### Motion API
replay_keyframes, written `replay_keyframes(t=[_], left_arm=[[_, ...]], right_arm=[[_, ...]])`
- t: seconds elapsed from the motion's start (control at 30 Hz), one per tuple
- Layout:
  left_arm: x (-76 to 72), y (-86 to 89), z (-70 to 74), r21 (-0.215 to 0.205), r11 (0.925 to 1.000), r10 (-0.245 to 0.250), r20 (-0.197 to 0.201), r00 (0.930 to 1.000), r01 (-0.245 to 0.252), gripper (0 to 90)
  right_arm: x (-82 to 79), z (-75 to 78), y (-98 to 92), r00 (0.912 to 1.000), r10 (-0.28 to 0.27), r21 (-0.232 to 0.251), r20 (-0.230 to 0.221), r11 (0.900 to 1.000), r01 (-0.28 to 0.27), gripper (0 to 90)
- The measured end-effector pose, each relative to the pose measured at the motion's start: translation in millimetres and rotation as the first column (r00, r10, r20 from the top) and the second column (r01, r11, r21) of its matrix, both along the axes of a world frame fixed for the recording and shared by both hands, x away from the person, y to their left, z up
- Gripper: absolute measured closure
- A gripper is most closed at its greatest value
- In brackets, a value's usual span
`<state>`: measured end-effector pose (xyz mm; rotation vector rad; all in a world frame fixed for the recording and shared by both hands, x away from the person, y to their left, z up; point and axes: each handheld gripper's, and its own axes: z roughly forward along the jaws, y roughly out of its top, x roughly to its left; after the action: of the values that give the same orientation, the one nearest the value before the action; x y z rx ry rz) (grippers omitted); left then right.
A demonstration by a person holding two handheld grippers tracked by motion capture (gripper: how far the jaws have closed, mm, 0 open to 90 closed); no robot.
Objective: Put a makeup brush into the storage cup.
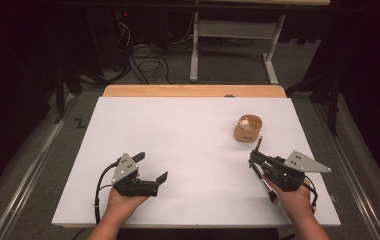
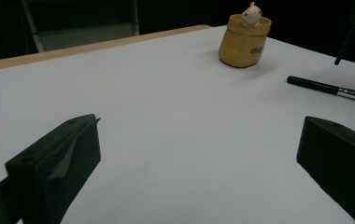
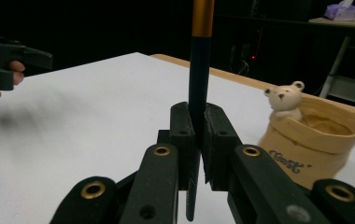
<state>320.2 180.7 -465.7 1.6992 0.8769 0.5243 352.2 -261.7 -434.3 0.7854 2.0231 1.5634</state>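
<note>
1. Right gripper (image 3: 199, 140): jaws clamped on a slim dark brush (image 1: 261, 170); shaft round and smooth, with an orange-gold band on it in the right gripper view.
2. The brush sits over the white table (image 1: 188, 150), near its right edge, just in front of the cup (image 1: 248, 128).
3. The cup is tan, shaped like a rolled-top sack; a small glossy bear figure (image 3: 285, 99) peeks over its rim.
4. Left gripper (image 1: 150, 172): matte black jaws wide apart with nothing between them, low over the table.
5. Left gripper view shows the brush's dark handle tip (image 2: 306, 84); high view shows its full length.
</note>
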Motion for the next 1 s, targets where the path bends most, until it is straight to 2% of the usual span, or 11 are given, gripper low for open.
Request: replay_keyframes(t=[0.33,0.53,0.87,1.0], left_arm=[[0.3,4.7,-1.1,-0.015,0.9998,0.011,0.001,0.9999,-0.011,0.5],[3.5,6.1,-3.2,-0.036,0.9991,0.021,-0.013,0.9997,-0.021,0.5],[1.0,7.6,-1.2,-0.028,0.9996,0.003,0.002,1.0,-0.003,0.5],[0.3,7.4,-0.7,-0.026,0.9997,-0.001,0.006,1.0,0.001,0.5]], right_arm=[[3.6,-0.4,-20.6,0.9979,-0.065,0.024,-0.005,0.998,0.065,85.4],[6.0,-0.7,-29.6,0.9954,-0.096,0.025,-0.008,0.995,0.096,85.4],[9.0,-3.7,-38.6,0.9912,-0.132,0.027,-0.013,0.991,0.132,85.4],[11.9,-3.6,-38.4,0.9905,-0.136,0.043,-0.018,0.99,0.137,85.3]])
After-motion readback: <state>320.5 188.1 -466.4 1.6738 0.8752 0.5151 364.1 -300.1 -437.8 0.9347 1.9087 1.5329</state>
